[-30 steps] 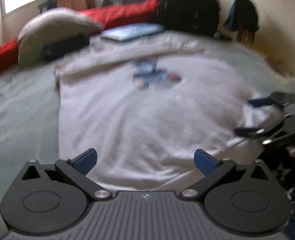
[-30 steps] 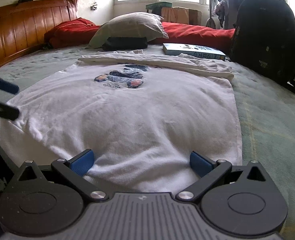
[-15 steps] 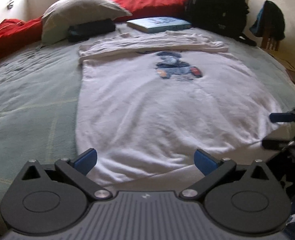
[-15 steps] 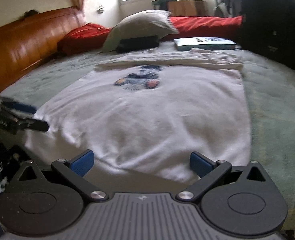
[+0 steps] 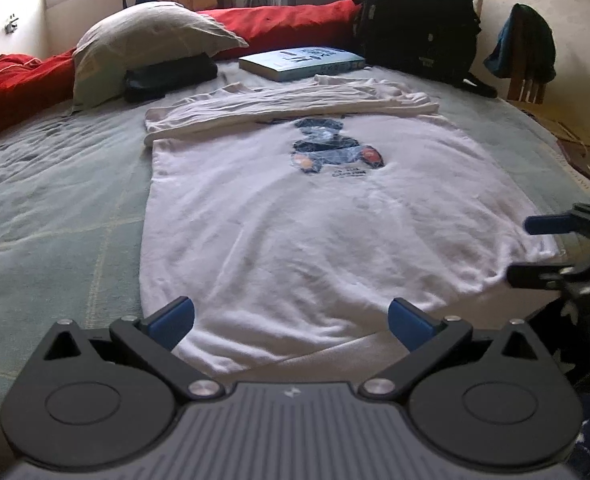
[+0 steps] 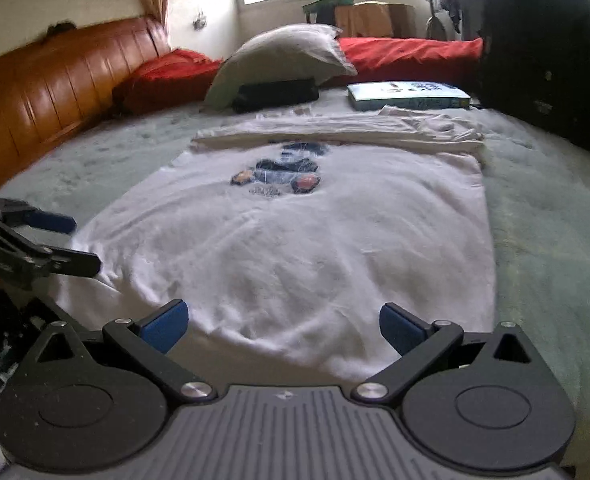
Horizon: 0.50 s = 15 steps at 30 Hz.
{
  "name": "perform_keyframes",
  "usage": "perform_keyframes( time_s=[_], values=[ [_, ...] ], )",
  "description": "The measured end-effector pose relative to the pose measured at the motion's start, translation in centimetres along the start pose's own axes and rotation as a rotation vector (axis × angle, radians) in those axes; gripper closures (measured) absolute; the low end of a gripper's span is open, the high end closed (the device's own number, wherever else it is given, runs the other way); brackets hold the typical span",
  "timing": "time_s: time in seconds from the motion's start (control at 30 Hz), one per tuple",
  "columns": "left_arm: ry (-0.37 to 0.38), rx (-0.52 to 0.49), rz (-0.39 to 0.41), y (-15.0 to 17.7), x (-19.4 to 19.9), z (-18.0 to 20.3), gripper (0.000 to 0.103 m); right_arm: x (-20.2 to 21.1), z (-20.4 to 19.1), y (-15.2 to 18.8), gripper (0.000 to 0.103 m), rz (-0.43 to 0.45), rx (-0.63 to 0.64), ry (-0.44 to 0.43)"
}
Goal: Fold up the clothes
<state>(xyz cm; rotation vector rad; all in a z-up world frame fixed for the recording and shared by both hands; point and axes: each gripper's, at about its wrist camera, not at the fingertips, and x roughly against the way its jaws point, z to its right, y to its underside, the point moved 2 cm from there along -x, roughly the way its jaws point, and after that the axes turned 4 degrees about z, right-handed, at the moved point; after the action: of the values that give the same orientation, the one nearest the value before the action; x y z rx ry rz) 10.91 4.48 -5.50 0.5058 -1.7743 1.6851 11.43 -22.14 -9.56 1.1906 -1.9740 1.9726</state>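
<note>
Both wrist views face up the bed (image 5: 55, 208).

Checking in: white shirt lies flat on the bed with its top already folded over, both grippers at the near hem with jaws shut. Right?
Not quite. The jaws are open on both the left gripper and the right gripper, as each wrist view shows. The rest stands: the white shirt lies flat on the bed, top folded over.

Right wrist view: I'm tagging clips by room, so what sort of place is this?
Most likely a bedroom: a bed with a wooden headboard, a pillow, and a T-shirt spread on it.
</note>
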Motion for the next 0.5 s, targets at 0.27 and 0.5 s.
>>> perform_keyframes(
  time_s=[0.27,0.5],
  values=[
    [0.002,-0.032,0.013,-1.8,-0.4,-0.5,0.001,0.3,0.6,0.7,0.0,-0.019,-0.01,0.074],
    [0.078,0.031,-0.007,-4.1,-5.0,-1.3,0.001,0.4,0.9,1.1,0.0,-0.033,-0.014,0.104]
  ],
)
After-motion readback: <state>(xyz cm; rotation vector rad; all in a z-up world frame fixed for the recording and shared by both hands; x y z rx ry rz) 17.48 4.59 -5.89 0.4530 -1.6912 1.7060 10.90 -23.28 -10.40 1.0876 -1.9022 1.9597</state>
